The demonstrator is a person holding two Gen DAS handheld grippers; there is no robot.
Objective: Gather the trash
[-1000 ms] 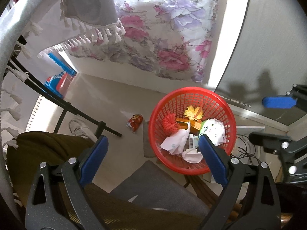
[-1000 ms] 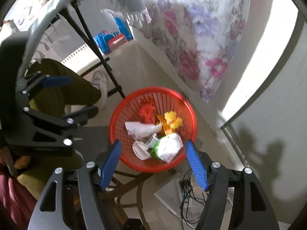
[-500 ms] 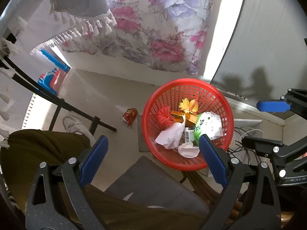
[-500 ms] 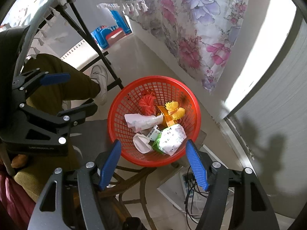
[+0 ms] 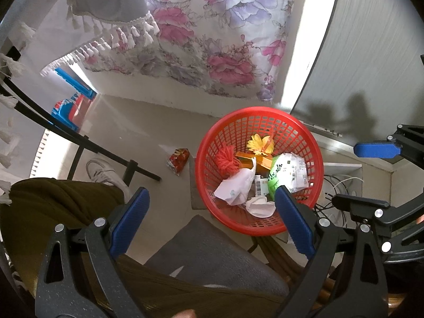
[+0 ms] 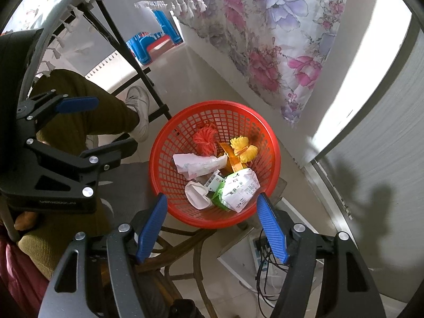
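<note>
The left hand-held gripper [image 5: 212,220] points steeply down with its blue pads [image 5: 129,221] spread wide apart and nothing between them. The right hand-held gripper [image 6: 213,225] hangs the same way, jaws apart and empty, just above the near rim of a red plastic basket [image 6: 169,143]. Each gripper shows at the edge of the other's view.

The basket sits below both grippers, raised on a wooden stool or chair frame [image 6: 185,241] whose exact form is partly hidden. Inside it lie a crumpled white wrapper [image 6: 196,163], a green-and-white printed packet [image 6: 235,190], a white face mask [image 6: 197,194], a yellow artificial flower [image 6: 242,148], an orange box [image 5: 258,160] and a bundle of red-orange yarn [image 6: 205,139].

On the pale tiled floor [image 5: 148,122], left of the basket and apart from it, lies a red snack wrapper [image 5: 179,157]. Nearer the left gripper are the person's olive trouser leg [image 5: 53,206] and white sneaker [image 5: 103,171].
</note>
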